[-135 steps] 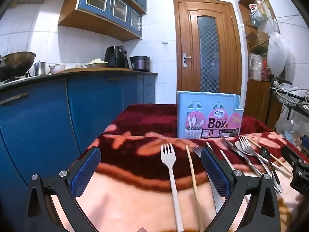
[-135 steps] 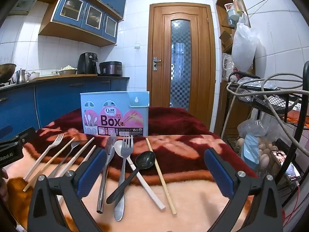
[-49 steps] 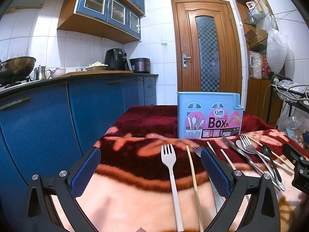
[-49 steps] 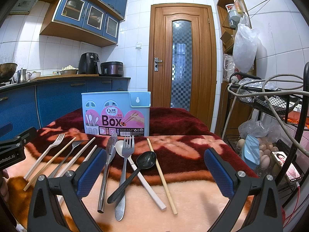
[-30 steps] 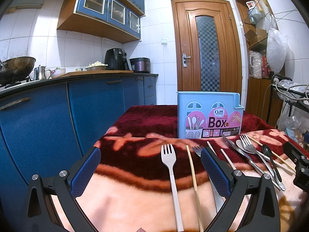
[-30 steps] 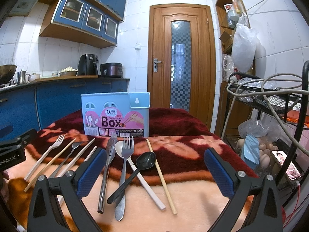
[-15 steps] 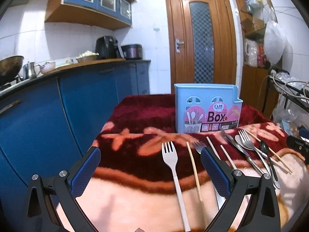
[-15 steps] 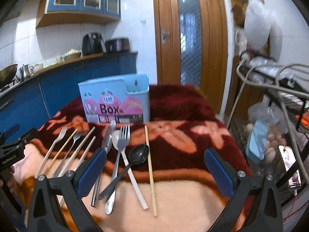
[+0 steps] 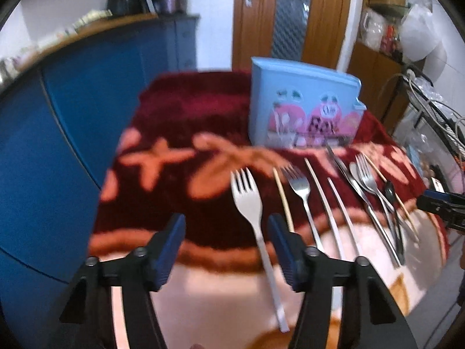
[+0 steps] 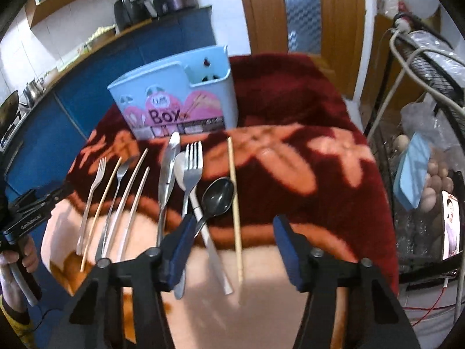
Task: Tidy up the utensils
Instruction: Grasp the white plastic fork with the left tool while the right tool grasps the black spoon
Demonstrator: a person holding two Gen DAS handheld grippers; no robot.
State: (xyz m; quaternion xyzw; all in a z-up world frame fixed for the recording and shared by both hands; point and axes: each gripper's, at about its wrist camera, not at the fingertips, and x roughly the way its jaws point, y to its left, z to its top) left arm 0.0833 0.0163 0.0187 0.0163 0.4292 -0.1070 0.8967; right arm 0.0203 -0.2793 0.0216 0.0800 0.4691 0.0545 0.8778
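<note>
Blue kitchen cabinets (image 9: 66,122) and a brown wooden door (image 10: 305,8) are seen behind a table covered by a dark red and peach blanket (image 10: 290,151). At the upper middle of both views a light blue utensil box (image 10: 177,107) is stood upright on the blanket, with its pink label turned toward the cameras. Below it the utensils are laid out in a loose row. In the left wrist view the left gripper (image 9: 226,250) is held partly open with nothing between its blue pads, and the white-handled fork (image 9: 255,218) is seen in the gap just above them. At lower centre of the right wrist view the right gripper (image 10: 232,250) is likewise held partly open and empty, above the black spoon (image 10: 216,197) and a wooden chopstick (image 10: 235,203), while a steel knife (image 10: 167,174) and a steel fork (image 10: 190,174) are seen just left of the spoon
</note>
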